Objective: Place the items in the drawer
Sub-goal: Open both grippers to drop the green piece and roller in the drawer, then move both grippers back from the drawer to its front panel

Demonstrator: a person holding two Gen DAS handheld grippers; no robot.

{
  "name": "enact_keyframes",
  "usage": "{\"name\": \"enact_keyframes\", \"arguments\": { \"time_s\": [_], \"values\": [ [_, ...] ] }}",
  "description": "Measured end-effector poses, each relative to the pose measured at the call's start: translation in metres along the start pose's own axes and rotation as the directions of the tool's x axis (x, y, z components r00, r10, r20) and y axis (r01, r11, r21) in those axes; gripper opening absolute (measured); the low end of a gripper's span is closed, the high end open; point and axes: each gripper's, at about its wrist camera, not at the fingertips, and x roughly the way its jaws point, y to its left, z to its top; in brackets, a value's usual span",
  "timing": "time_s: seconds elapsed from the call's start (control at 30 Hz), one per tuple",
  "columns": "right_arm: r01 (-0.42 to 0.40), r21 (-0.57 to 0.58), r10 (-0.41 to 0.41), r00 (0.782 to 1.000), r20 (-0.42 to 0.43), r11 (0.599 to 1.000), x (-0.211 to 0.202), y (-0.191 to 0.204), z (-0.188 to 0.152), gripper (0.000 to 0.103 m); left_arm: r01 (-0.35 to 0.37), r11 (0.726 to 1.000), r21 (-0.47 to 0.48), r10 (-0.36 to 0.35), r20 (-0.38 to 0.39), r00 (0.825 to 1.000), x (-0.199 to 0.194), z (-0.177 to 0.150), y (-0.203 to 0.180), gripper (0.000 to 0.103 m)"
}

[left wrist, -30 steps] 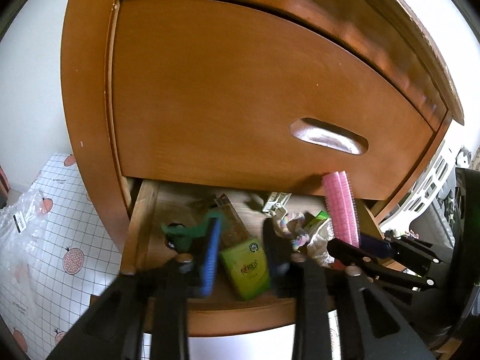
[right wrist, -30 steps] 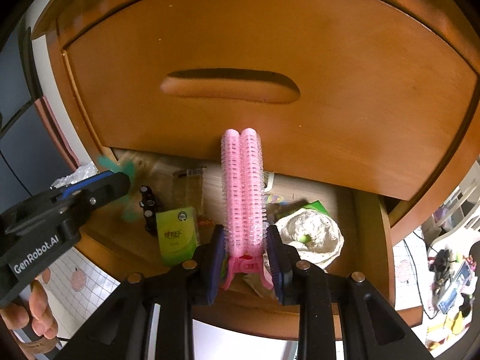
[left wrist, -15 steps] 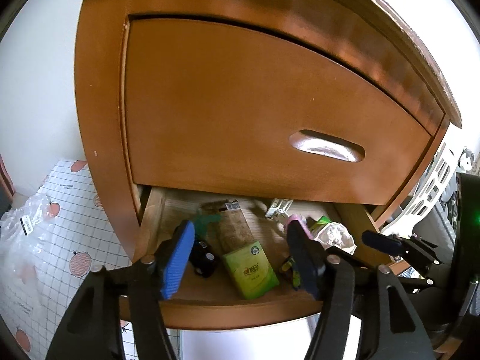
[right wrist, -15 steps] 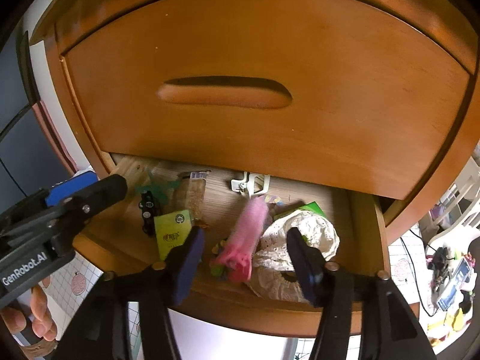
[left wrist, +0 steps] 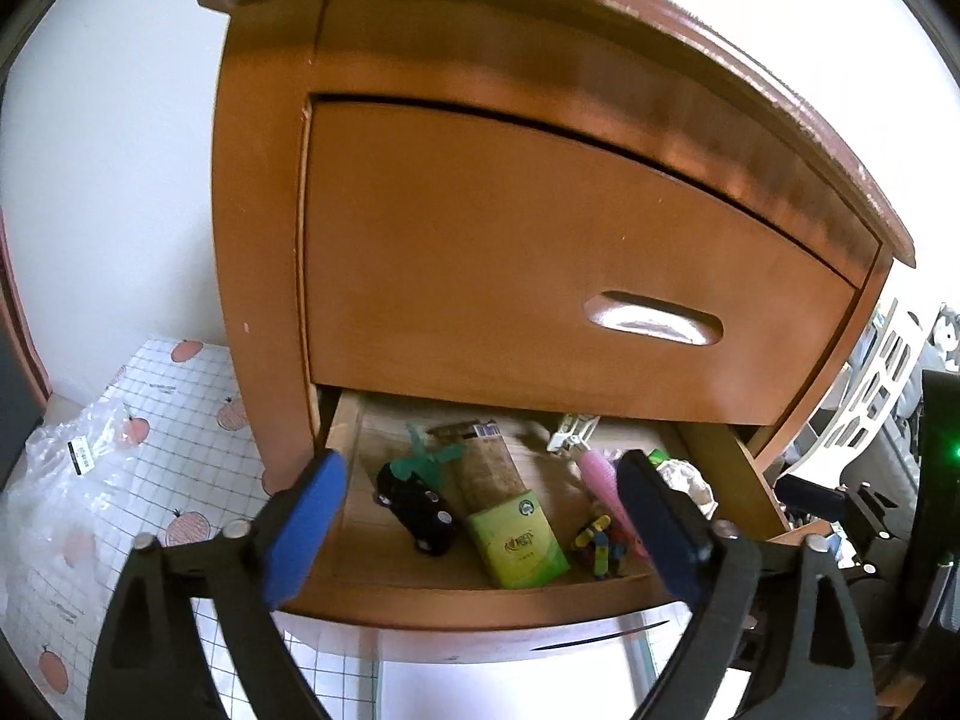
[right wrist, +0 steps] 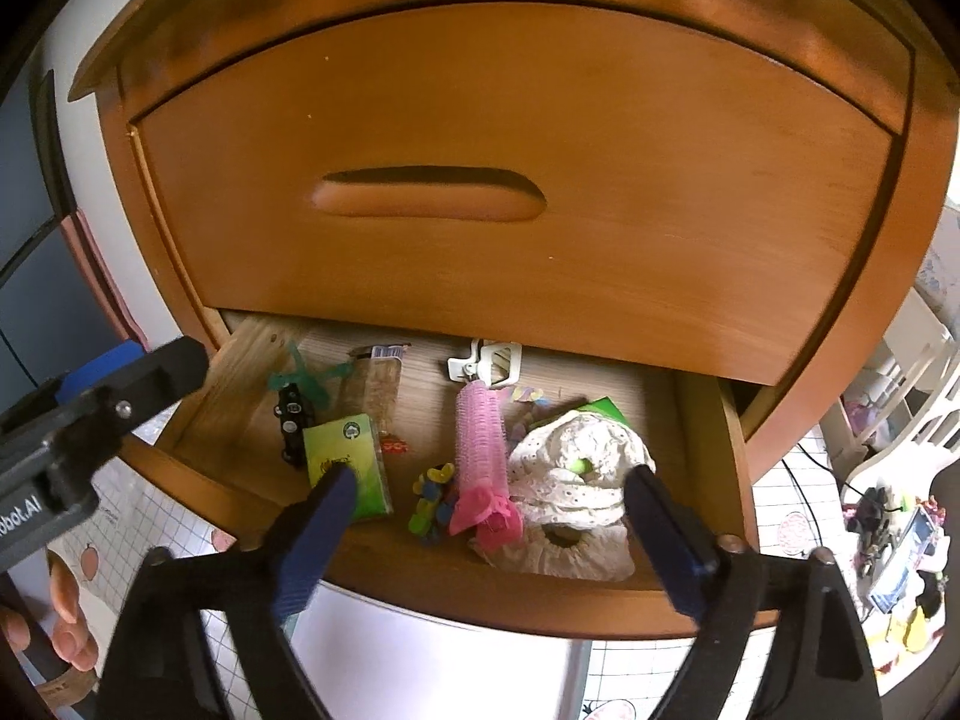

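The bottom drawer [right wrist: 708, 438] of the brown wooden cabinet [left wrist: 540, 228] is pulled out, and lots of little things are already lying inside it. So a big part of the job looks done. I think what is left is to shut the drawer, or to fetch more things if there are any. I cannot see any more waiting outside.

Going from left to right in the right wrist view: at about 10 o'clock from the right gripper [right wrist: 489, 534] lies a small black toy car [right wrist: 292, 414] with a green ribbon [right wrist: 303, 381] just behind it. Next is a brown packet [right wrist: 378, 387], then a green tissue pack [right wrist: 345, 456] touching it. Then come some tiny colourful clips [right wrist: 433, 504]. At 12 o'clock, right between the wide fingers, lies the pink hair roller [right wrist: 483, 450]. Nothing is squeezing it; it rests flat on the drawer floor. A white clip [right wrist: 486, 360] sits behind it. At 1 o'clock is a white lacy hat [right wrist: 576, 480], touching the roller.

The right gripper's jaws have just been opening and now stand wide apart, holding nothing.

The left gripper [left wrist: 480, 522] has also just been opening. It is let go too, with the car and tissue pack lying loose between its fingers, at 12 o'clock.
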Motion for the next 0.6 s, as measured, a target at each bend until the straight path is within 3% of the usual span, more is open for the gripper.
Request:
{"name": "enact_keyframes", "arguments": {
  "time_s": [0.1, 0.2, 0.6],
  "values": [
    [0.001, 0.004, -0.001, 1.000, 0.010, 1.000, -0.004, 0.000, -0.002, 0.103, -0.006, 1.000, 0.003, 0.006, 0.021, 1.000, -0.006, -0.003, -0.001, 0.094],
    [0.004, 0.003, -0.004, 1.000, 0.017, 1.000, -0.008, 0.000, -0.006, 0.103, -0.006, 1.000, 0.008, 0.006, 0.034, 0.999, -0.010, -0.007, -0.003, 0.103],
    [0.000, 0.027, -0.002, 0.999, 0.052, 1.000, -0.024, -0.002, -0.024, 0.103, -0.019, 1.000, 0.000, 0.019, 0.086, 0.996, -0.035, -0.025, -0.002, 0.103]
  ]
}}
